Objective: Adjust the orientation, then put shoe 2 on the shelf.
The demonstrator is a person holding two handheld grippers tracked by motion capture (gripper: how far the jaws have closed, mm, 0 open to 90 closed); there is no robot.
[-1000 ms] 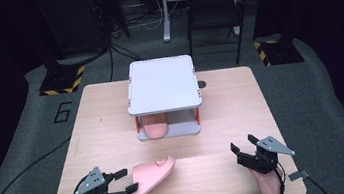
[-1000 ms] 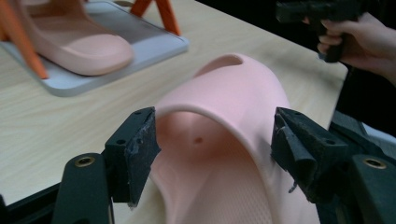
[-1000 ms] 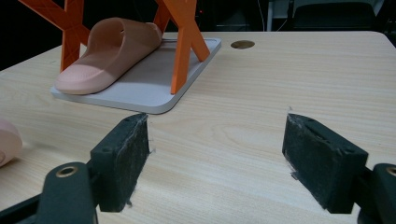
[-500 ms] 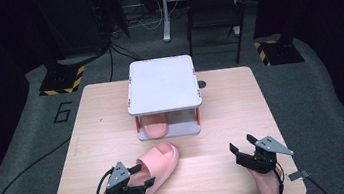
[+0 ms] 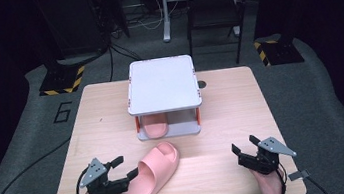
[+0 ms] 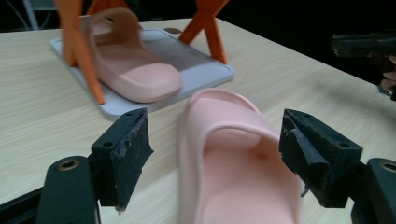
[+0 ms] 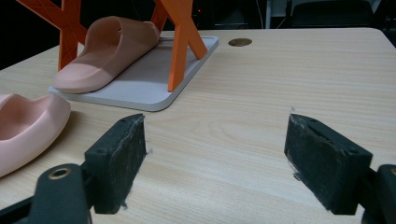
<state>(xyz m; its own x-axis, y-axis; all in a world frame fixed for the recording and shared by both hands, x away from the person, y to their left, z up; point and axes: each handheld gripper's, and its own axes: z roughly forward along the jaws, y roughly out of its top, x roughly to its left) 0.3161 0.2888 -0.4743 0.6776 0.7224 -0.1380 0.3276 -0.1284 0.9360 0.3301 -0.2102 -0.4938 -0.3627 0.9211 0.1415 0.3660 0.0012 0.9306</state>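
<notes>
We start with the wooden table (image 5: 221,100), a broad pale surface running from the near edge out to the dark floor beyond. At its far middle stands the small white rack (image 5: 162,84), a flat top shelf on orange legs over a grey base plate. On that base plate, under the shelf, lies one pink slipper (image 5: 154,126); the left gripper view shows it (image 6: 126,60) resting flat between the orange legs, and the right gripper view has it (image 7: 105,49) lying along the left part of the plate.

Now to the loose slipper (image 5: 150,177), the one in play. We see it lying sole-down on the bare table, near and a little left of the middle, just in front of the rack and apart from it, its toe towards the rack and its heel towards the near left. In the left gripper view it (image 6: 233,163) sits right ahead between the two black jaws.

The left gripper (image 5: 125,167) is at the near left, beside the slipper's heel end. Its jaws have just been opening and now stand wide apart; the slipper lies between them, yet we see a gap on both sides and neither pad presses on it.

Over on the near right, the right gripper (image 5: 244,145) hovers low over bare wood, well apart from the slipper, jaws spread wide with nothing in them.
</notes>
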